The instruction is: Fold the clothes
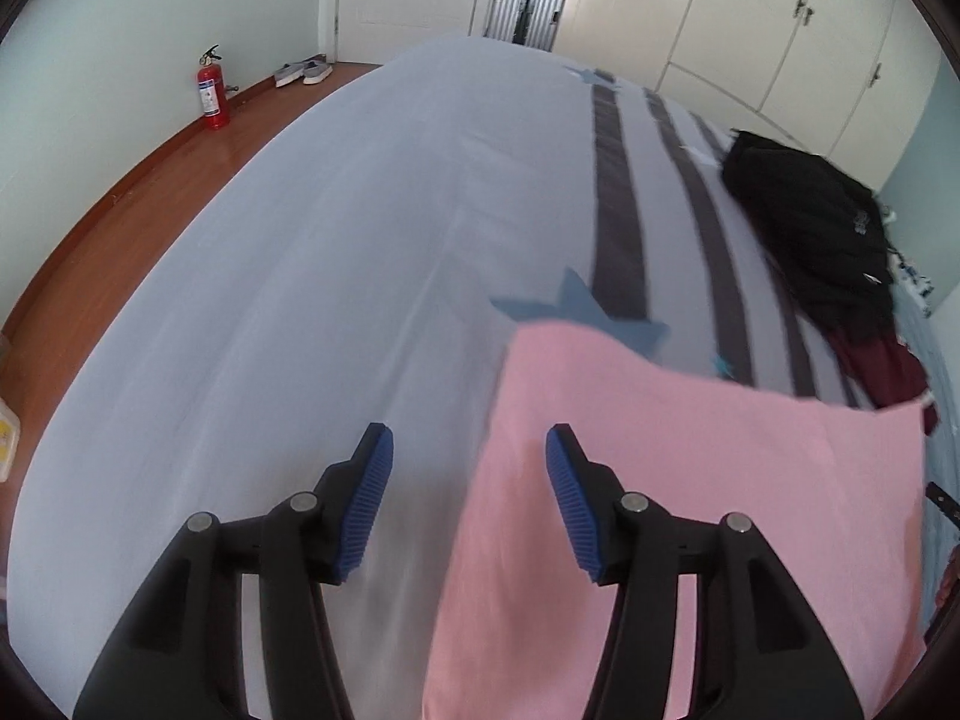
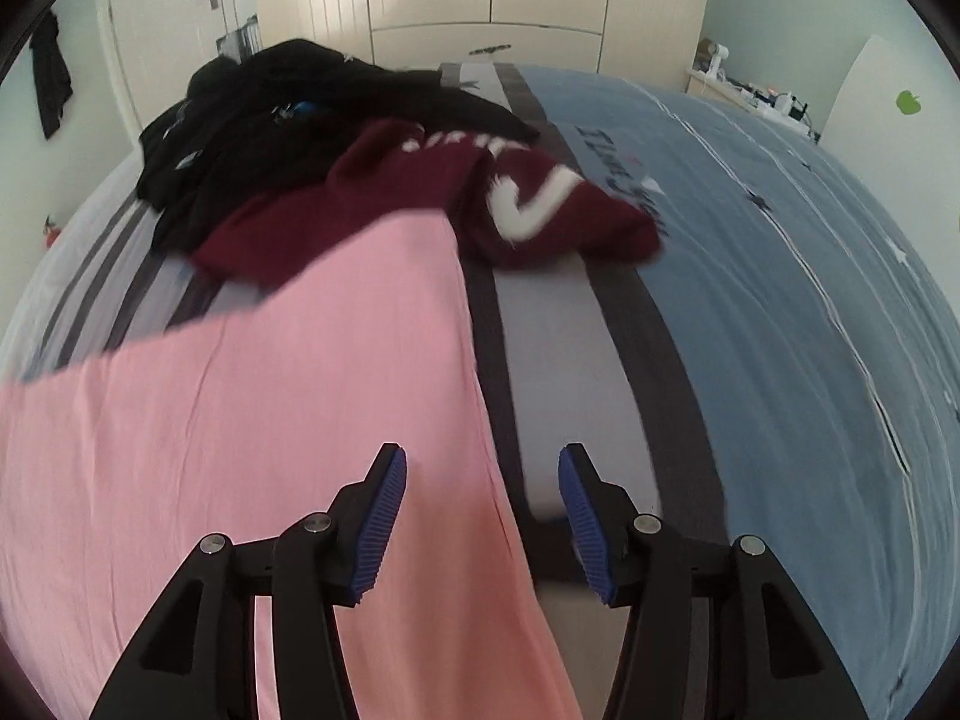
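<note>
A pink garment (image 1: 690,480) lies flat on the bed, its left edge running under my left gripper (image 1: 469,450). That gripper hangs above the edge with its blue pads apart and nothing between them. In the right wrist view the same pink garment (image 2: 240,420) fills the lower left, and its right edge passes below my right gripper (image 2: 483,471). This gripper is open too, with empty space between its fingers. Beyond the pink cloth lie a maroon garment (image 2: 432,198) with white lettering and a black heap of clothes (image 2: 288,114).
The bed (image 1: 300,270) has a pale grey sheet with dark stripes and blue stars; its right half is blue (image 2: 780,300). Wooden floor (image 1: 150,192) with a red fire extinguisher (image 1: 211,93) and shoes lies left. Cupboards and a suitcase (image 1: 528,6) stand behind.
</note>
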`<state>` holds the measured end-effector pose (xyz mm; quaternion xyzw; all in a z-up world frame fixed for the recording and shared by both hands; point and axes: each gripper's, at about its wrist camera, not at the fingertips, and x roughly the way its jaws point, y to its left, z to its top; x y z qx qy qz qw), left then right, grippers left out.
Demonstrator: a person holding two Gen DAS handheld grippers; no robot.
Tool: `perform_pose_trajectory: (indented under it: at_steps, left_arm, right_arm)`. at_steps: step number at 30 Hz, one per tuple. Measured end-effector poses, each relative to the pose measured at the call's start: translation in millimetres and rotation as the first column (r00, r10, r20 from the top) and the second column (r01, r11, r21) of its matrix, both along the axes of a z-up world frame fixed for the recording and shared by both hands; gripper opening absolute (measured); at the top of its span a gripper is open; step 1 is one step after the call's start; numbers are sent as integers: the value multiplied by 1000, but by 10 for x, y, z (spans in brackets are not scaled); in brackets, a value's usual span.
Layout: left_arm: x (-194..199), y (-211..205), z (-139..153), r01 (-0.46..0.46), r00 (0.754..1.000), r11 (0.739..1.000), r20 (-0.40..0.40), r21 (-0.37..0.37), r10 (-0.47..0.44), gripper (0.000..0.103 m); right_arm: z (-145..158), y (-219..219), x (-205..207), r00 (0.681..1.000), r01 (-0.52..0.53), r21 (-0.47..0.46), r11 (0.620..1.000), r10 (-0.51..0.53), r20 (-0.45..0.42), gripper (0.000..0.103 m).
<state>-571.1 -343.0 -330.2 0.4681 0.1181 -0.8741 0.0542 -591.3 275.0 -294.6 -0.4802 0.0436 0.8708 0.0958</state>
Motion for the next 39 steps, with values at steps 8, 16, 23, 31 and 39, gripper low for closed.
perform_pose_trajectory:
  at_steps: [8, 16, 23, 31, 39]
  left_arm:
    - [-527, 182, -219, 101, 995, 995, 17, 1, -101, 52]
    - [-640, 367, -270, 186, 983, 981, 13, -51, -186, 28]
    - [-726, 583, -262, 251, 968, 962, 36, -107, -248, 8]
    - [-580, 542, -154, 214, 977, 969, 13, -125, -214, 7]
    - [-446, 515, 342, 204, 971, 970, -96, -136, -218, 7]
  right_arm:
    - [-228, -38, -390, 999, 7, 38, 999, -9, 34, 57]
    - [-388, 143, -496, 997, 48, 41, 998, -50, 59, 62]
    - [-367, 152, -551, 999, 23, 4, 1000, -23, 35, 46]
    - [-240, 30, -670, 998, -31, -14, 999, 32, 46, 3]
    - [294, -59, -414, 997, -52, 48, 998, 55, -62, 2]
